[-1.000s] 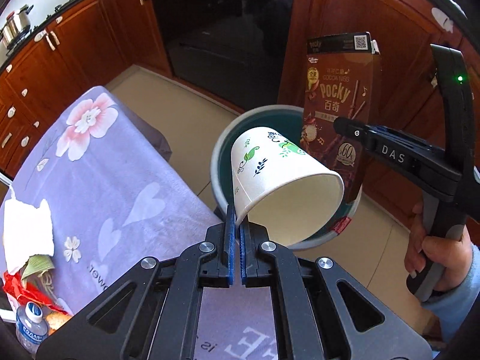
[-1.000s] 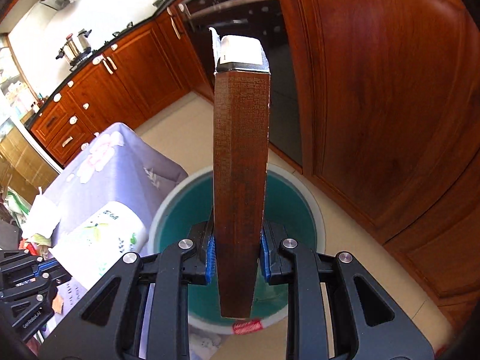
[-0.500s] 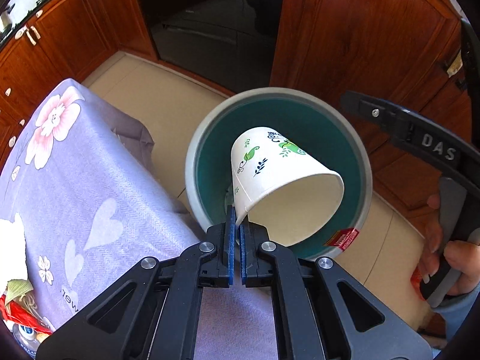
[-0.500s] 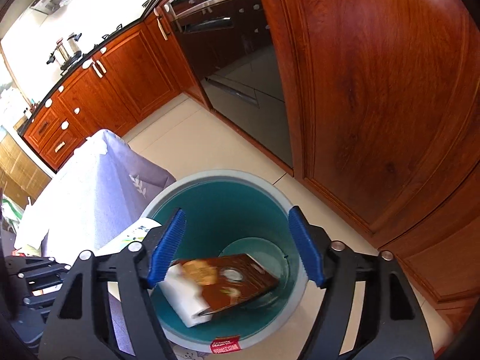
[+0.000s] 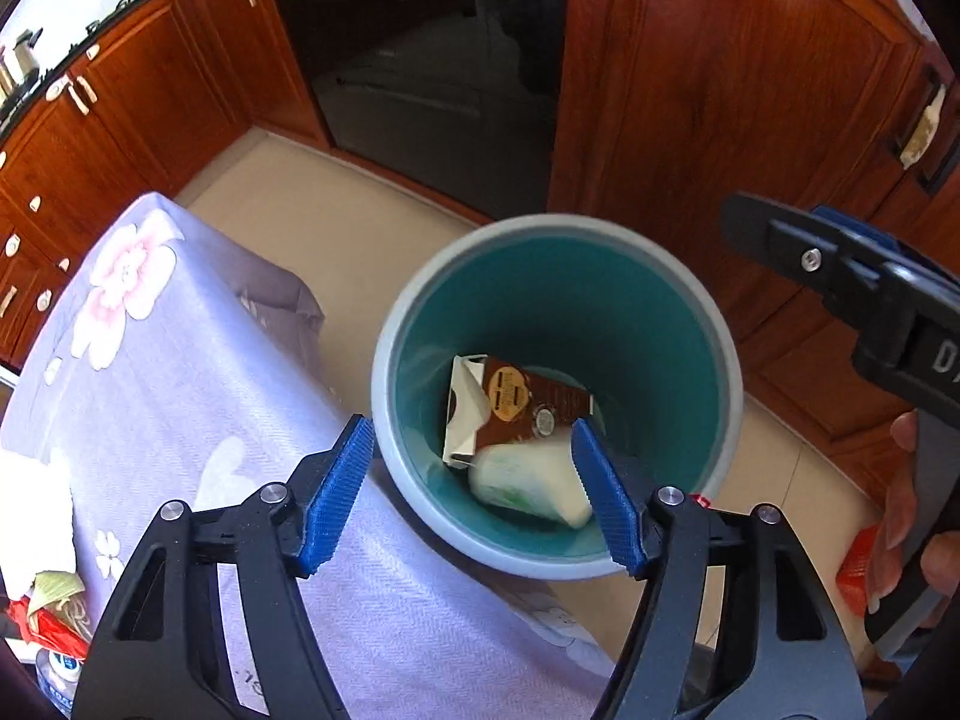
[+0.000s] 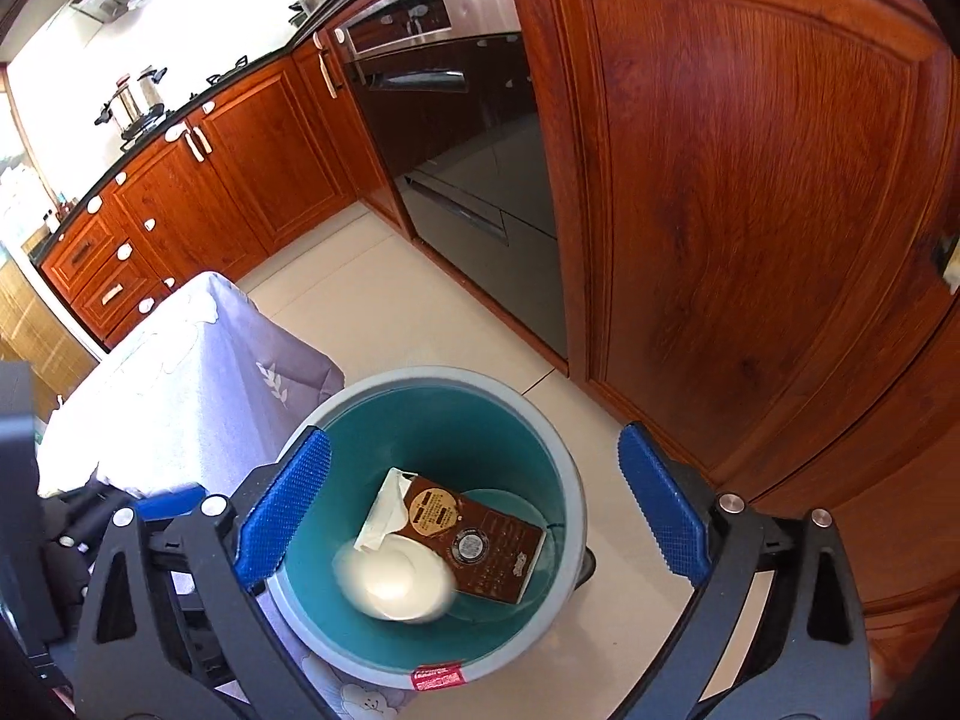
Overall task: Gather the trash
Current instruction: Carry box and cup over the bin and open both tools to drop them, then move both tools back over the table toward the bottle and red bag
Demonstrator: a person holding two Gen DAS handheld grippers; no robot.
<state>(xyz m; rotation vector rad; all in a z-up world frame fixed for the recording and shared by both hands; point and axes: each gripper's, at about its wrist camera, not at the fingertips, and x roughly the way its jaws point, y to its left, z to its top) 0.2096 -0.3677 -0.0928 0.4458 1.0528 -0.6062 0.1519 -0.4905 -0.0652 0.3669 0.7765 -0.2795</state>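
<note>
My left gripper (image 5: 471,489) hangs over the worktop's (image 5: 180,372) cloth edge, jaws opening, nothing between. The paper cup (image 5: 531,483) and Pocky box (image 5: 516,408) lie inside the bin (image 5: 384,348). My right gripper (image 6: 474,516), jaws opening, empty, hovers above its rim.

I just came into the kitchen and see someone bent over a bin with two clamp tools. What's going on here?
A person is collecting trash with a handheld gripper in each hand. Both the left gripper and right gripper hang over the teal bin with jaws opening and nothing between them. A brown snack box lies at the bottom of the bin, and a blurred white paper cup is inside the bin too. More litter sits on the flowered cloth beside the bin.
</note>
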